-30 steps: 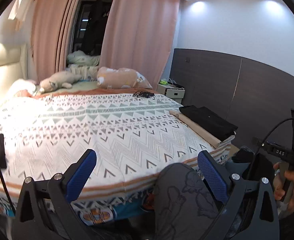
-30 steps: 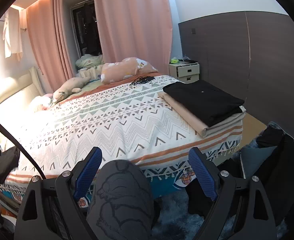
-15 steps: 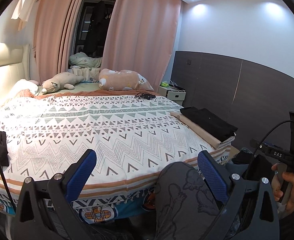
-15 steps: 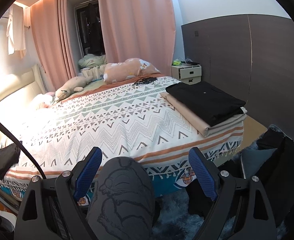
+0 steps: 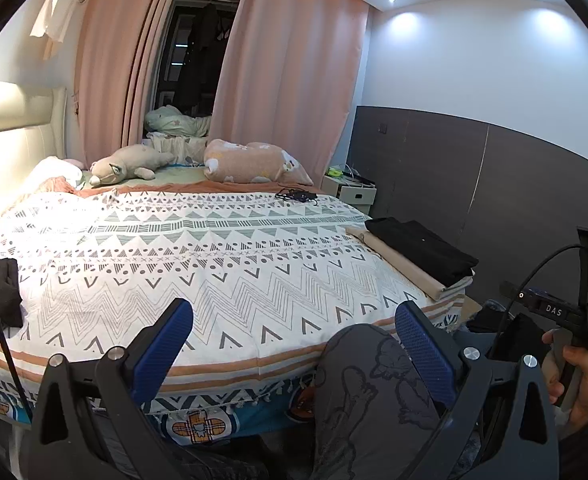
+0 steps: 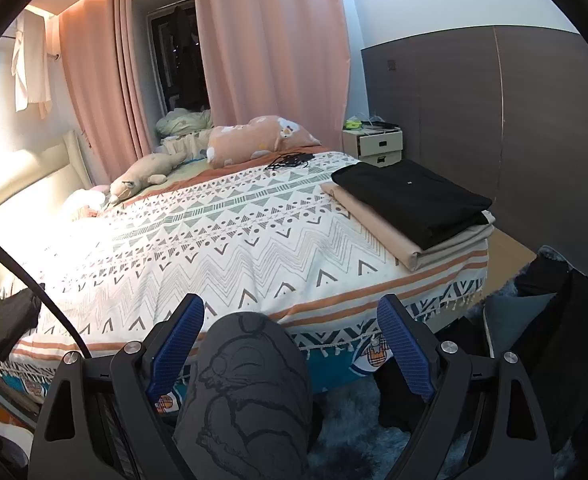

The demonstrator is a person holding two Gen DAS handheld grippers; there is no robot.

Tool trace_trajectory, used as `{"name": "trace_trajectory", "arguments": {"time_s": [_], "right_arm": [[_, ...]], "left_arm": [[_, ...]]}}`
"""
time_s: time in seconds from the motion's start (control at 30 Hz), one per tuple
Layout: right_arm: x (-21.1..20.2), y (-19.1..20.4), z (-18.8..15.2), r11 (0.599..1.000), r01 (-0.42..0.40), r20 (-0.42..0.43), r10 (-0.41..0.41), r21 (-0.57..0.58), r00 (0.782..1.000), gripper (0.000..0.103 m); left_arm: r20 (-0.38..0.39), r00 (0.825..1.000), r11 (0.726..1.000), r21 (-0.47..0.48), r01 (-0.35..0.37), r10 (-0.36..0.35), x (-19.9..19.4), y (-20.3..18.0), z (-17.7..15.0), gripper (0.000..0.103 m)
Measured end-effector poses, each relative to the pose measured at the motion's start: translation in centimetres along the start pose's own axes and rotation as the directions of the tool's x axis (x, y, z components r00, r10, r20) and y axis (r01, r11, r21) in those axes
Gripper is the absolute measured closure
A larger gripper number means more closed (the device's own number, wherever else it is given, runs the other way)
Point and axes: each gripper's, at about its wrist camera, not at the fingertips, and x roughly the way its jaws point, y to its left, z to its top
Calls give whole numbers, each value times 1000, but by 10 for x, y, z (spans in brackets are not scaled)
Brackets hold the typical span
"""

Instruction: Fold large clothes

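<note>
Left gripper [image 5: 290, 332]: jaws spread, empty, above a knee.
Bedspread [image 5: 214, 256]: bare in the middle.
Folded clothes [image 6: 409, 200]: stacked at the bed's right edge; soft, floppy, likely best pinched at corners.
Right gripper [image 6: 292, 328]: spread wide, empty.

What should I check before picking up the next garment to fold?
1. Left tongs open, holding nothing: ok.
2. Right tongs open, holding nothing: ok.
3. Folded stack square at the bed's right corner, black piece on top: ok.
4. Folding space on the bedspread free of clothes: ok.
5. Next garment located: cannot tell; dark clothes lie on the floor at right, kind unclear.
6. Dark item at the bed's left edge: cannot tell what it is.
</note>
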Motion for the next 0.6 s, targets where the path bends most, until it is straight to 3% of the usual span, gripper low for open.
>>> {"name": "trace_trajectory", "arguments": {"time_s": [0.6], "right_arm": [[0,-3,-5,1000,-7,12,7,10,1000,15]], "left_arm": [[20,1000,1000,19,-18,17,-8,-4,1,0]]}}
